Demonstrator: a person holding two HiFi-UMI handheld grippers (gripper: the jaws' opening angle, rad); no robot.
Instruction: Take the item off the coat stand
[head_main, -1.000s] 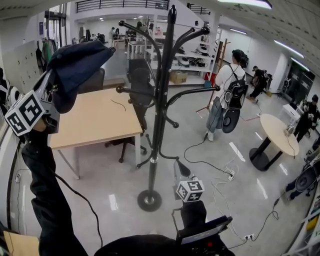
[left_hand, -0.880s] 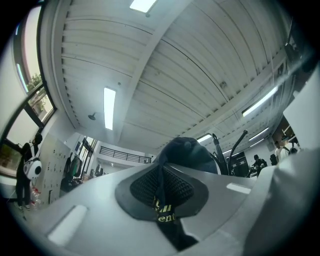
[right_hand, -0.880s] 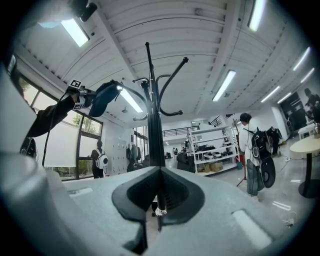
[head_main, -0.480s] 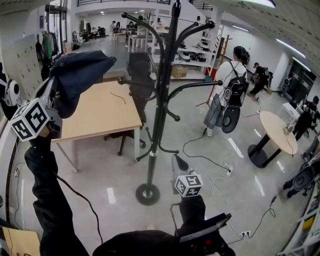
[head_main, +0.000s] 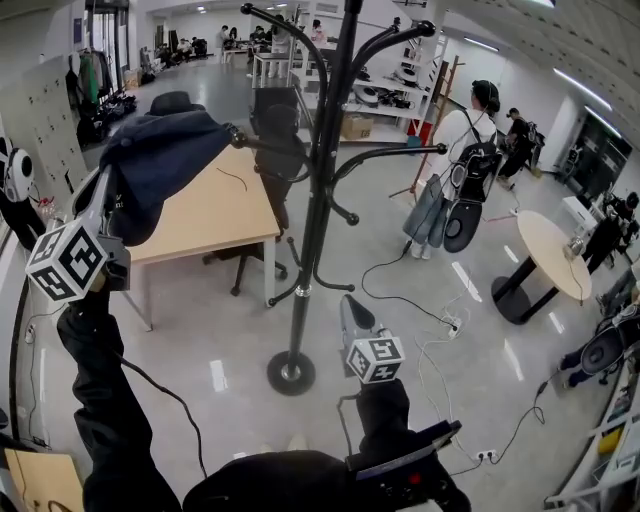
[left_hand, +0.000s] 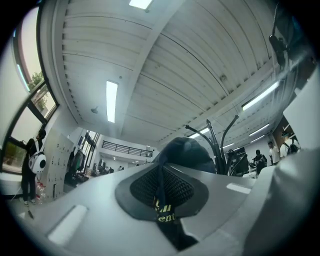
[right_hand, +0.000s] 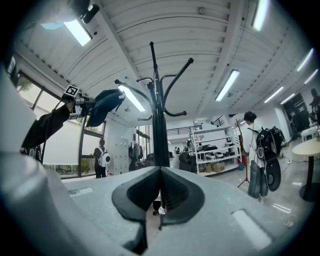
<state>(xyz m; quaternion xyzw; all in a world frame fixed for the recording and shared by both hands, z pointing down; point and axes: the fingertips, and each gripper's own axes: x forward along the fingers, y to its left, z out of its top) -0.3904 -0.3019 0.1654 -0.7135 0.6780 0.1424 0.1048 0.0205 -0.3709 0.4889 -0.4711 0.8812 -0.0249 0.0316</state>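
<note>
Our left gripper (left_hand: 161, 190) is clenched on a thin fabric strip (left_hand: 165, 214) with yellow lettering at the edge of the dark blue cap (head_main: 165, 160). The cap is held up left of the coat stand (head_main: 318, 200), its far side just beside the tip of a side arm; we cannot tell whether they touch. We judge the cap light, soft and floppy, apt to snag on that arm. A bite on the stiffer brim would hold surer. Our right gripper (right_hand: 160, 196), low near the pole, is closed on nothing.
</note>
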